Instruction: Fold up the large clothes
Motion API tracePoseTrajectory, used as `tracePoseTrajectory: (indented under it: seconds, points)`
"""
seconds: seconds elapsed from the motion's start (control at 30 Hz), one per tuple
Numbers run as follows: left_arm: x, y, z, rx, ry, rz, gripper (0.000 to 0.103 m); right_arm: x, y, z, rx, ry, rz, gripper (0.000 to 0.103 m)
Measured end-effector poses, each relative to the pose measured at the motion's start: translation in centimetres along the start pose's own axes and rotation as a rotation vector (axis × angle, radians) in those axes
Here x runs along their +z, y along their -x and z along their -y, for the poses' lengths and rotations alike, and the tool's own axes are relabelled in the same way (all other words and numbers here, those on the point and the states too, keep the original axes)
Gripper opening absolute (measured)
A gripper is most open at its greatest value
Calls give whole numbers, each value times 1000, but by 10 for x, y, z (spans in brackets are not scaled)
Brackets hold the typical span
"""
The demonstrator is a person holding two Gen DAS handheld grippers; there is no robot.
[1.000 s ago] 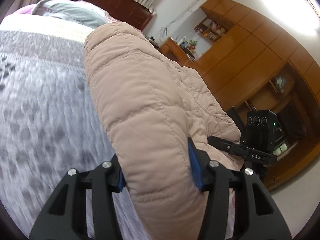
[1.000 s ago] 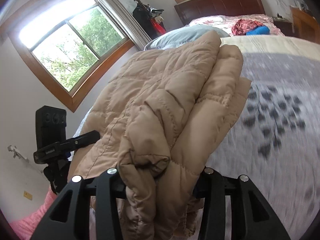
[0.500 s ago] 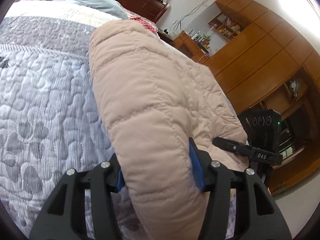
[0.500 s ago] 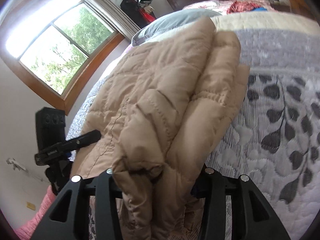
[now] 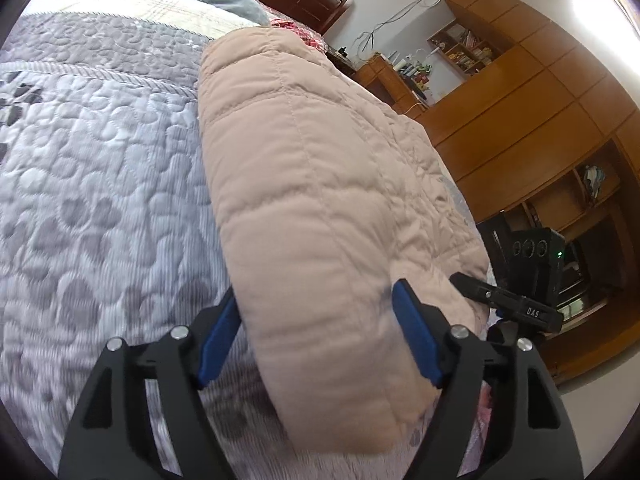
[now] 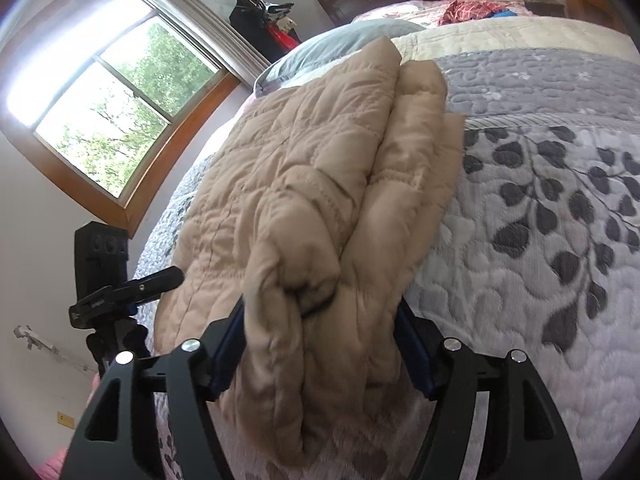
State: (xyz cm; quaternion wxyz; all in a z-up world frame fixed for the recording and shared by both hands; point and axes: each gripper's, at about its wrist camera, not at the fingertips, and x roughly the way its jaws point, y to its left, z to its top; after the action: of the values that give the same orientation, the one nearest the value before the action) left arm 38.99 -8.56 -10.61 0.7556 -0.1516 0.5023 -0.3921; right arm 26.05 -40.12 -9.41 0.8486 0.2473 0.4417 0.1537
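Lying folded on the grey quilted bed, the tan padded jacket is sitting between my left gripper and right gripper, whose jaws are just opening, pads released.

The left gripper points forward and downward, and its jaws have just been opening; the blue pads stand apart on either side of the folded jacket, which fills the gap between them. The right gripper is tilted downward alike, and its jaws have also just been opening, with the jacket's bunched edge lying between them.
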Motion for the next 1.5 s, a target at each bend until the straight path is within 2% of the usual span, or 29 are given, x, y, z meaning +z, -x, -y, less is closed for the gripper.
tracePoseTrajectory:
  seconds: [0.27, 0.43, 0.53, 0.73, 0.93, 1.07, 1.13, 1.23, 1.3, 1.4, 1.5]
  points:
    - [-29, 9, 2, 42, -14, 10, 76, -26, 11, 11, -7, -22, 4, 68]
    - [-32, 2, -6, 50, -25, -4, 78, -39, -1, 35, 55, -101, -14, 68]
    - [-32, -4, 0, 61, -40, 0, 78, -42, -1, 40, 70, -106, -3, 67]
    - [-26, 1, 14, 98, -7, 3, 78, -47, 12, 30, 47, -105, 6, 68]
    - [-42, 22, 40, 164, -29, -8, 78, -64, 39, 6, 24, -90, 21, 70]
    - [-61, 33, 56, 171, -54, -9, 78, -83, 56, -17, -22, -50, 27, 81]
    - [-72, 39, 64, 184, -59, -7, 79, -95, 64, -30, -81, -29, 35, 91]
    - [-88, 53, 77, 219, -78, 13, 85, -113, 75, -50, -198, 11, 52, 99]
    - [-102, 61, 83, 258, -87, 32, 89, -125, 83, -63, -283, 41, 66, 99]
    - [-117, 74, 90, 308, -83, 66, 90, -136, 93, -77, -372, 61, 82, 99]
    - [-133, 88, 99, 378, -89, 97, 90, -150, 104, -88, -407, 61, 85, 99]
